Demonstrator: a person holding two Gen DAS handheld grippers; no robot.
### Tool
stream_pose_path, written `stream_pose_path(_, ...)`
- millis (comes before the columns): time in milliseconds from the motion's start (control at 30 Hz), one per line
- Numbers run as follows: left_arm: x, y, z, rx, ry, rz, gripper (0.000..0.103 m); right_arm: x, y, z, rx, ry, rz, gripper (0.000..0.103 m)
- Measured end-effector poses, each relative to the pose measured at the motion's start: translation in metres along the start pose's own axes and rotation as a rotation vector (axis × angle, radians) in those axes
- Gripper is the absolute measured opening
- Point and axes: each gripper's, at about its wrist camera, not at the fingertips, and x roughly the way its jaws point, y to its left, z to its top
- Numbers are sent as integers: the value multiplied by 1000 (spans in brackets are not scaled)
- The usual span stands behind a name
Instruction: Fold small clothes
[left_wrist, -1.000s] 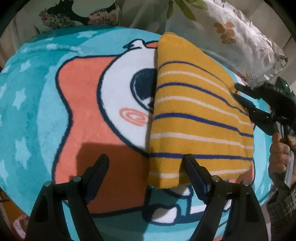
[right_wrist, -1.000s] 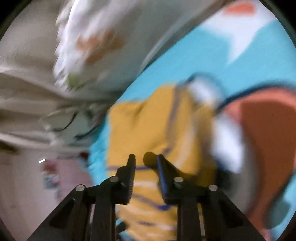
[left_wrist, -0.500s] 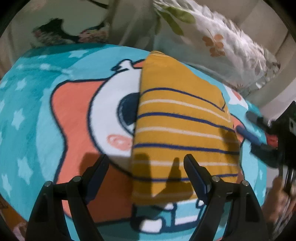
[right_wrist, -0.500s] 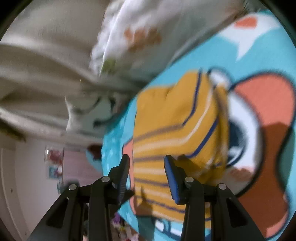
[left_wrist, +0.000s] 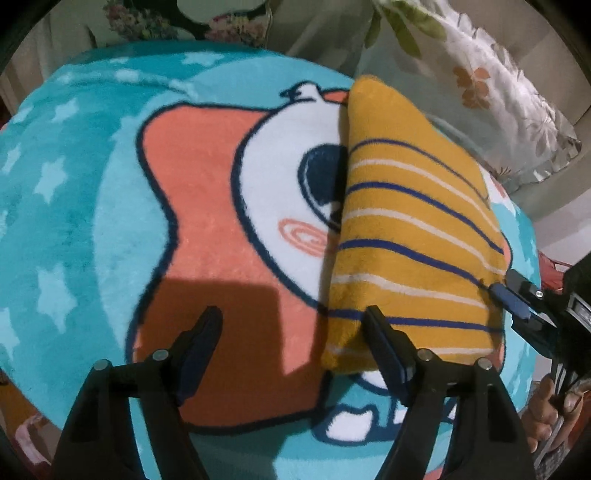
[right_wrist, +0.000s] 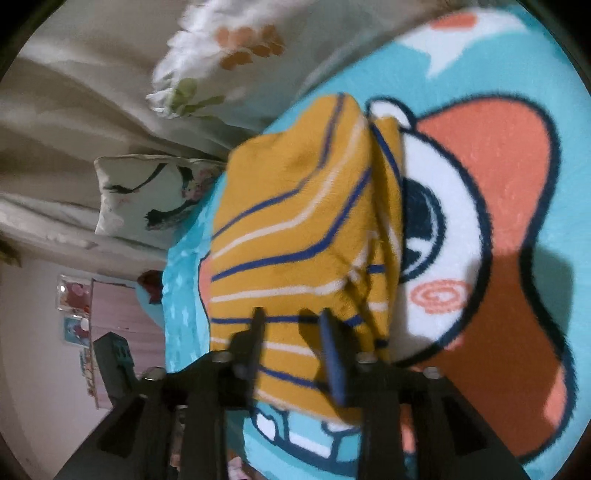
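Since a second ago: right gripper (right_wrist: 291, 328) drawn back from the far right edge of the folded yellow garment (left_wrist: 413, 236) to its near right corner, jaws just opening, from almost closed to about half apart. Left gripper (left_wrist: 291, 332) at nearly the same spot over the blanket as before, jaws just narrowing a little, nothing between them.

Largest first: a teal cartoon blanket (left_wrist: 92, 206) with stars, an orange patch and a white face with dark outline, covering the whole work surface. Behind it, a floral pillow (left_wrist: 491, 88) at the upper right of the left wrist view and a second printed cushion (right_wrist: 147, 195) beside pale bedding.

On the blanket, lying flat: the yellow garment, folded into a long wedge with blue and white stripes, its left edge over the dark eye of the cartoon face. In the right wrist view a thick fold ridge visible along its right side.

Left gripper: wide apart, holding nothing. Right finger (left_wrist: 384, 343) over the near left corner of the garment; left finger over the shadowed orange patch, well apart from the cloth.

Right gripper: about half apart, gripping nothing. Both fingers above the near striped end of the garment, cloth visible between them, not pinched. In the left wrist view, its blue pad (left_wrist: 509, 301) just beside the garment's right edge; contact not possible to judge.

Part of a hand (left_wrist: 546, 410) at the lower right.
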Motion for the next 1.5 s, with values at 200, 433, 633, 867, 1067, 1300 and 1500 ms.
stream_pose_path(200, -11, -30, 18, 81, -37, -14, 74, 5, 36, -12, -127, 1, -37, 52)
stream_pose_path(433, 48, -53, 67, 154, 53, 31, 76, 20, 6, 19, 1, -46, -54, 45)
stream_pose_path(633, 35, -59, 72, 167, 44, 18, 77, 16, 15, 23, -41, -37, -91, 41)
stream_pose_path(867, 45, -67, 106, 137, 53, 18, 77, 21, 21, 55, -47, -59, -104, 42)
stream_pose_path(1067, 52, -75, 119, 193, 103, 19, 78, 23, 19, 72, -11, -42, -94, 40)
stream_pose_path(1300, 74, -86, 149, 201, 97, 57, 80, 51, 3, 100, 37, -4, -148, 40)
stream_pose_path(1500, 63, -88, 164, 169, 48, 41, 79, 32, 16, 112, 12, -48, -112, 44)
